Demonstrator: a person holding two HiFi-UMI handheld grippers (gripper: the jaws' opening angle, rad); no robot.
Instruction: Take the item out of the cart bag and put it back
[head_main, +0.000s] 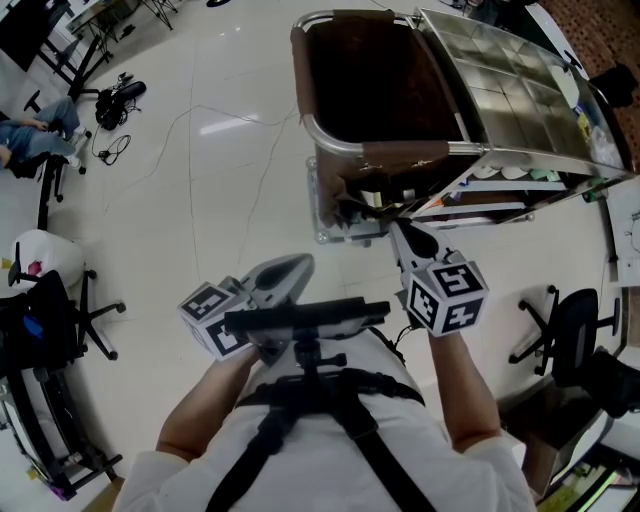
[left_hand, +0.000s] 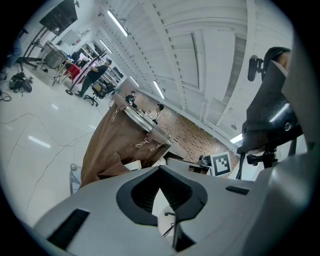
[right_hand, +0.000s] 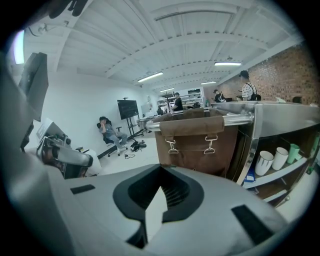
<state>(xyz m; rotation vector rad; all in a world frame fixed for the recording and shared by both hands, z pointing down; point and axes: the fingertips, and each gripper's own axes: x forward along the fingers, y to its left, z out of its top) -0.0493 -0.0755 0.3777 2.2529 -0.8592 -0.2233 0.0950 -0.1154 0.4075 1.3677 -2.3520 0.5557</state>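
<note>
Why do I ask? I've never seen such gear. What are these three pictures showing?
A person wears a camera on the head and holds a tool in each hand: the left gripper and the right gripper. The head view looks down on both. The other two pictures come from cameras that ride on each tool and look along its jaws. Ahead, on a white floor, stands a metal cart with a brown cart bag hung on it. Both pairs of jaws look shut, and I see nothing held in either.
</note>
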